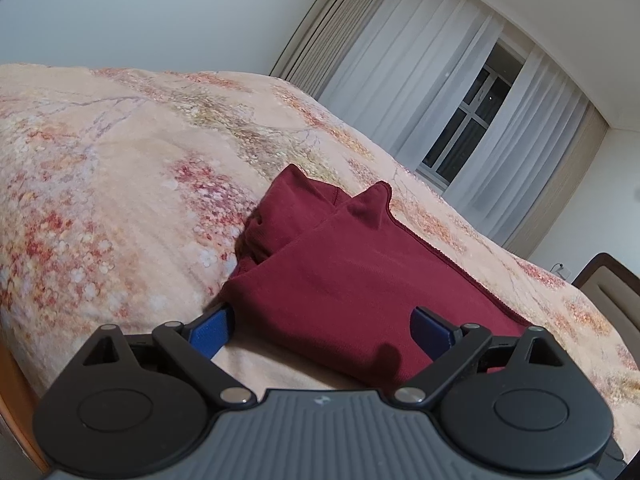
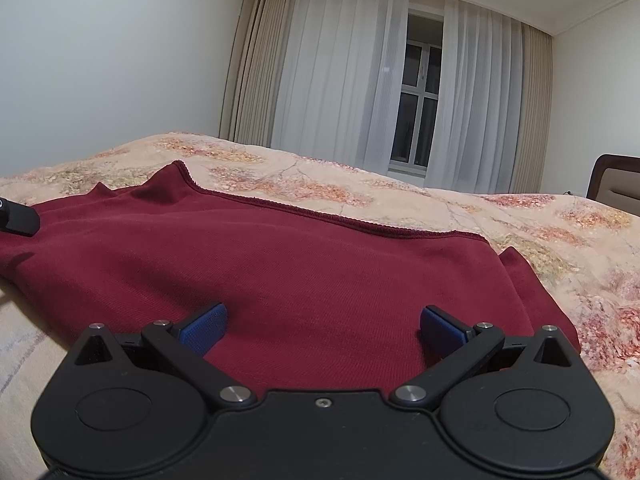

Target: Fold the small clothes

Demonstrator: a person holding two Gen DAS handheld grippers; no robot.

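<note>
A dark red garment (image 1: 340, 272) lies folded over on the flowered bedspread (image 1: 120, 184), with a bunched part at its far left corner. My left gripper (image 1: 322, 330) stands open at the garment's near edge, its blue pads (image 1: 210, 334) wide apart with cloth and bedspread between them. In the right wrist view the same red garment (image 2: 280, 272) spreads flat, its stitched hem running along the far side. My right gripper (image 2: 322, 328) is open low over the cloth, holding nothing. A black part of the left gripper (image 2: 18, 220) shows at the left edge.
The bedspread (image 2: 520, 240) stretches around the garment on all sides. A curtained window (image 2: 416, 100) is behind the bed. A brown padded headboard (image 2: 618, 184) stands at the far right. A wooden edge (image 1: 16, 420) shows at the lower left.
</note>
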